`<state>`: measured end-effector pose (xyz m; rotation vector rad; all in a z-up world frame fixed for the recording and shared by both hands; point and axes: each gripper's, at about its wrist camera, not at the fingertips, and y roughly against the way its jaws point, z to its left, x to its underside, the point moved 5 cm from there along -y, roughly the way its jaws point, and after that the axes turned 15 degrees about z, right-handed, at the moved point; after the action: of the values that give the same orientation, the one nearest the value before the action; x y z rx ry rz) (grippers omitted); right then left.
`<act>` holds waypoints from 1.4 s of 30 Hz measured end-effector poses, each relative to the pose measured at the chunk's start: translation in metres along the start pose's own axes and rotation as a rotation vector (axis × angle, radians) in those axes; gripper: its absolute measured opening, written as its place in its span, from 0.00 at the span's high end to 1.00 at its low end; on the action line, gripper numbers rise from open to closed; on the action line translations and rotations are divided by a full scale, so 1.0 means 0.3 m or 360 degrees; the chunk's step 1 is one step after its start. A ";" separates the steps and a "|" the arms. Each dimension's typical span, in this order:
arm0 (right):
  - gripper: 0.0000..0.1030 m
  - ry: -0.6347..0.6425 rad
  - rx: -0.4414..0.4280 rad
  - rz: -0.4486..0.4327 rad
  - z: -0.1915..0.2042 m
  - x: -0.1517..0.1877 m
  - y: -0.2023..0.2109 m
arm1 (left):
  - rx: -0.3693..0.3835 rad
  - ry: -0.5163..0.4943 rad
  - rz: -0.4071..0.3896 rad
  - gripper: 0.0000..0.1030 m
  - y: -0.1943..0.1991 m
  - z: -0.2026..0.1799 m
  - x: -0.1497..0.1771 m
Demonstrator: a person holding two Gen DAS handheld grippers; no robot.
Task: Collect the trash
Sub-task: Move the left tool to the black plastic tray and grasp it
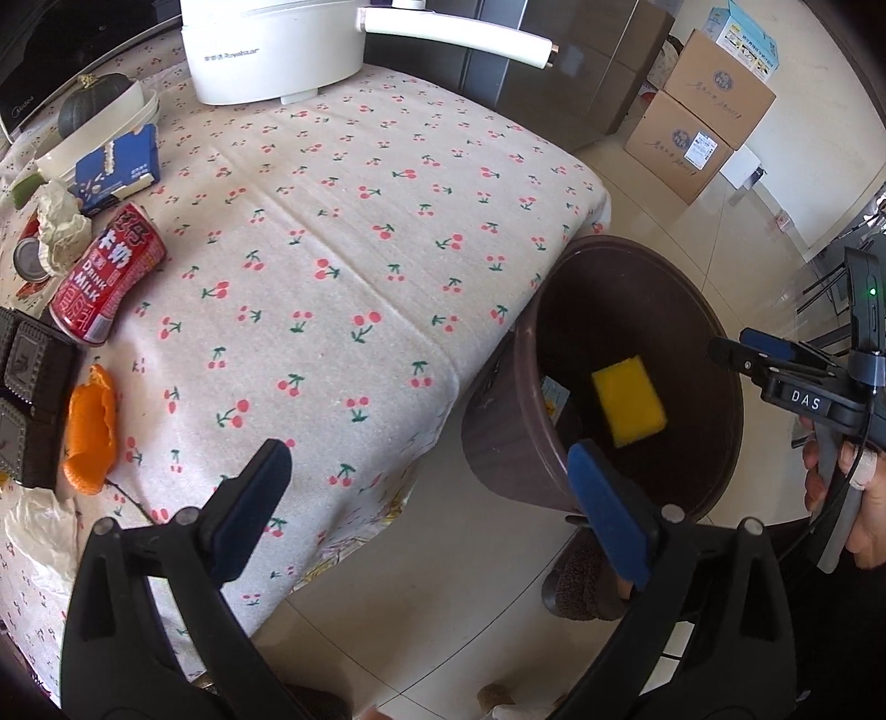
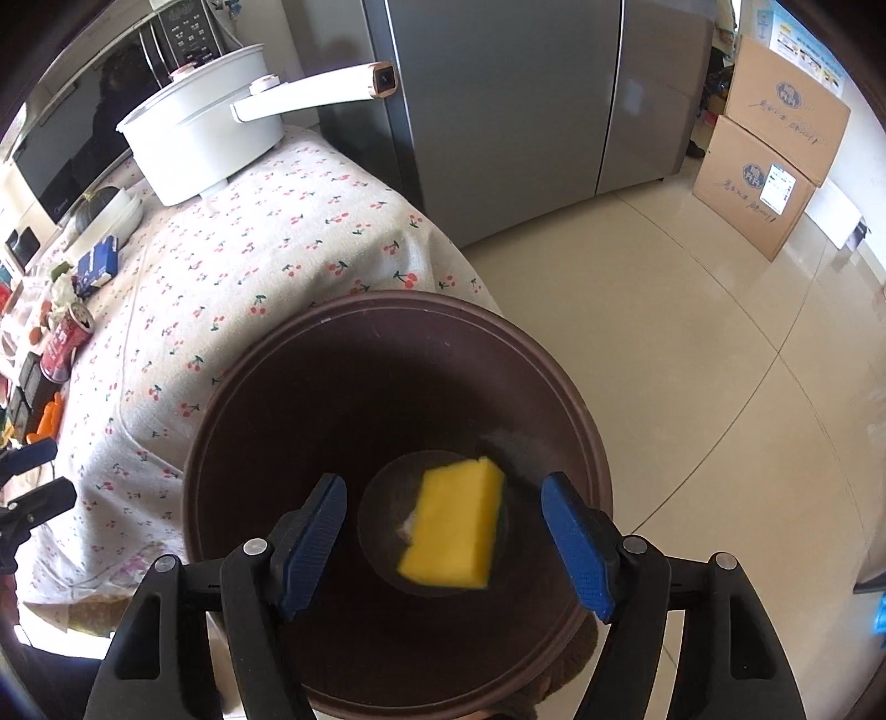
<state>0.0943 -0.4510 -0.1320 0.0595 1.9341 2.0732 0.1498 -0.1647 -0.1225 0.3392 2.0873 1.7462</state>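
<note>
1. Yellow sponge [image 2: 451,529] is inside the brown bin [image 2: 221,421], blurred, in the gap between the right gripper [image 2: 443,545] fingers, touching neither.
2. Right gripper jaws spread wide, empty, directly over the bin mouth.
3. Left gripper [image 1: 429,501] also spread wide, empty, over the bench [image 1: 343,232] edge; its right finger overlaps the bin rim in view.
4. Bin stands on the floor, touching the bench corner.
5. Readable: red can [image 1: 108,274] "DRINK MILK", lying on its side; white pot [image 1: 266,50] "Royalstar"; right gripper body "DAS".
6. Orange peel [image 1: 91,437] and blue carton [image 1: 119,166] at the bench's left edge.
7. Hand [image 1: 855,498] grips the right gripper handle from below.
</note>
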 end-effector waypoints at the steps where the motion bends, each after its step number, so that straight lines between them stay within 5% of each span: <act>1: 0.27 0.0012 0.0002 -0.0006 0.013 -0.005 0.004 | -0.0003 0.0011 -0.0005 0.03 0.008 0.016 0.007; 24: 0.18 0.0398 -0.0073 0.0006 0.562 -0.108 0.022 | -0.0190 0.0588 -0.0162 0.02 0.208 0.652 0.249; 32: 0.18 0.0494 -0.0101 0.0016 0.732 -0.166 0.030 | -0.0256 0.0743 -0.0264 0.03 0.262 0.852 0.221; 42: 0.18 0.0553 -0.0173 0.0021 0.911 -0.255 0.033 | -0.0205 0.0723 -0.0161 0.26 0.145 0.966 0.108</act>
<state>0.2296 -0.2058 -0.0843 -0.3341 2.0042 2.3180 0.2476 0.1134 -0.1257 -0.2199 2.2202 2.0264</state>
